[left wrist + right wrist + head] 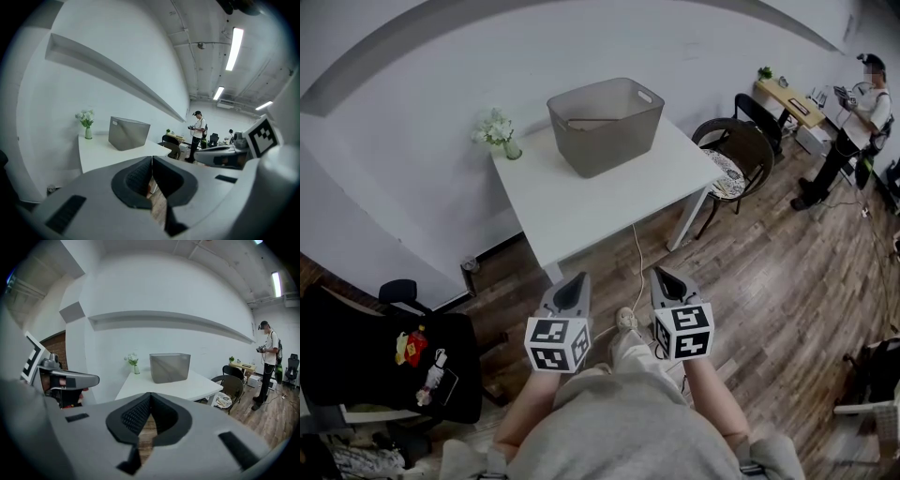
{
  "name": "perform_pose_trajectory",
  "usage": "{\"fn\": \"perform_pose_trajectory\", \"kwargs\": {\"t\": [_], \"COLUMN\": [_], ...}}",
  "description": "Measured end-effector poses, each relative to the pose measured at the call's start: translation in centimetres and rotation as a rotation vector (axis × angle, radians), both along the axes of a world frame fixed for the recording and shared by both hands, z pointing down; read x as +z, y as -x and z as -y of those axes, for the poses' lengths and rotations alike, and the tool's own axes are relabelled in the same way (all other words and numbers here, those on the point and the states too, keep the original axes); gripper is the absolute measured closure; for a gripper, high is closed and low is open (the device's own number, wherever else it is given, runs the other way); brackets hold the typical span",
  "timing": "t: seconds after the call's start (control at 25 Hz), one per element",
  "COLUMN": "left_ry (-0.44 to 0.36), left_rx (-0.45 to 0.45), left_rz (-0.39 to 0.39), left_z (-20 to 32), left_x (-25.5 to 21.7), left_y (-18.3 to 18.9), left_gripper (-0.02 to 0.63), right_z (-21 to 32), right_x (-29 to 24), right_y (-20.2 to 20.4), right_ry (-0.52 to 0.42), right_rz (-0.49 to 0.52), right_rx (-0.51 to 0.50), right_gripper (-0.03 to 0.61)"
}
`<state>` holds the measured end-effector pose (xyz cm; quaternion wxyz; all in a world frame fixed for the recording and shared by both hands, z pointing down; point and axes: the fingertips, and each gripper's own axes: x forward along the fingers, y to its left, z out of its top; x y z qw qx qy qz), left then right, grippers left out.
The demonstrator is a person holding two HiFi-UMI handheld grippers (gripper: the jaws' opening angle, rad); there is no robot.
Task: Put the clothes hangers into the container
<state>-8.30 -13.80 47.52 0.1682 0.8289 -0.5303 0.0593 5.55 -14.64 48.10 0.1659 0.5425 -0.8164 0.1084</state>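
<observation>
A grey plastic container [606,124] stands at the back of a white table [609,202]. A thin brownish bar shows inside it; I cannot tell whether it is a hanger. No other hanger is in sight. My left gripper [577,279] and right gripper [662,274] are held side by side low over the wooden floor, short of the table's near edge. Both are shut with nothing between the jaws. The left gripper view shows the left gripper [151,159] closed, with the container [127,133] far ahead. In the right gripper view the right gripper [150,395] points toward the container [169,367].
A small vase of white flowers [499,133] stands on the table's back left corner. A round dark chair [737,155] is at the table's right. A black chair with clutter [394,366] is at my left. A person [855,117] stands far right by a desk [789,99]. A cable [637,255] runs across the floor.
</observation>
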Motion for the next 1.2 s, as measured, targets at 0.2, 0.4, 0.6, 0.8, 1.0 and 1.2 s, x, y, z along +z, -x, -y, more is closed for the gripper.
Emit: {"fn": "perform_pose_trajectory", "kwargs": {"t": [0.2,0.4,0.6,0.8,1.0,1.2], "left_ry": [0.006,0.004,0.003,0.005,0.005,0.011], "left_rx": [-0.003,-0.008,-0.004,0.001,0.006,0.008], "left_rz": [-0.001,-0.005,-0.002,0.003,0.011,0.013], "left_z": [-0.54,-0.51,-0.52,-0.32,-0.35,-0.19], "left_x": [0.38,0.22,0.14,0.14,0.21,0.33], "left_y": [0.43,0.78,0.9,0.77,0.6,0.63], "left_gripper": [0.606,0.606,0.606,0.606,0.606,0.606], "right_z": [-0.64,-0.65,-0.67,-0.53,-0.57,-0.38], "right_x": [0.52,0.17,-0.12,-0.31,-0.31,-0.2], "right_y": [0.48,0.84,0.99,0.84,0.76,0.77], "right_ry": [0.005,-0.005,-0.016,-0.028,-0.036,-0.036], "right_rz": [0.012,0.02,0.035,0.026,0.033,0.026], "right_rx": [0.001,-0.004,-0.003,-0.002,-0.002,0.0], "right_gripper": [0.575,0.577,0.577,0.577,0.578,0.578]}}
